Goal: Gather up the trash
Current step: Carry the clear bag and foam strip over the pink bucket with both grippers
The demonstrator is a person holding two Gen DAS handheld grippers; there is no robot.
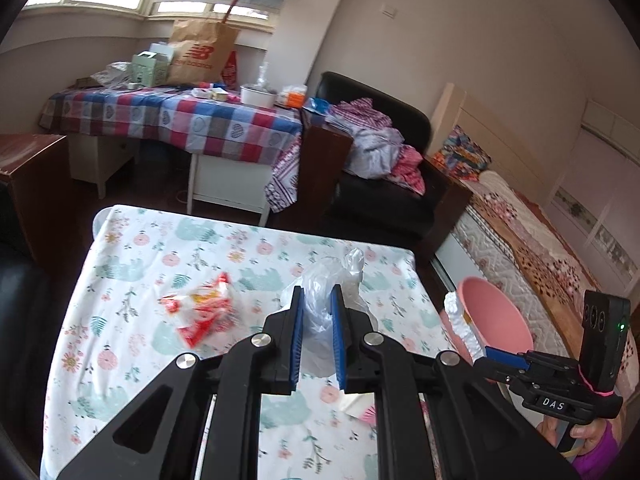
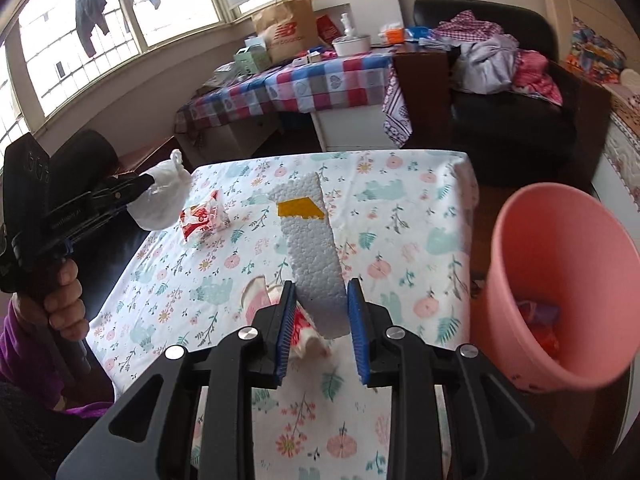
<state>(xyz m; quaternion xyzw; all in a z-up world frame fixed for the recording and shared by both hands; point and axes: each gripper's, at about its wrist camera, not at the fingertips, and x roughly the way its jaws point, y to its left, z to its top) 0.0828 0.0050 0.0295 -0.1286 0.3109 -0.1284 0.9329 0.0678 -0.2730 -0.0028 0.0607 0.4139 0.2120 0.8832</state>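
My left gripper (image 1: 318, 292) is shut on a crumpled clear plastic bag (image 1: 320, 312) and holds it above the floral-cloth table (image 1: 132, 360); the bag also shows in the right wrist view (image 2: 162, 200). My right gripper (image 2: 321, 288) is shut on a white foam slab (image 2: 312, 248) with a yellow patch, held above the table; the slab also shows in the left wrist view (image 1: 462, 326). A red and white wrapper (image 1: 202, 312) lies on the cloth (image 2: 202, 216). Another red-white wrapper (image 2: 304, 330) lies under the right gripper. A pink bin (image 2: 560, 280) stands right of the table.
The pink bin (image 1: 496, 312) holds some colourful trash (image 2: 538, 320). Behind stand a cluttered checked-cloth table (image 1: 180, 120), a black armchair with clothes (image 1: 384, 160) and a bed (image 1: 540, 248). The left gripper's body shows in the right wrist view (image 2: 60, 216).
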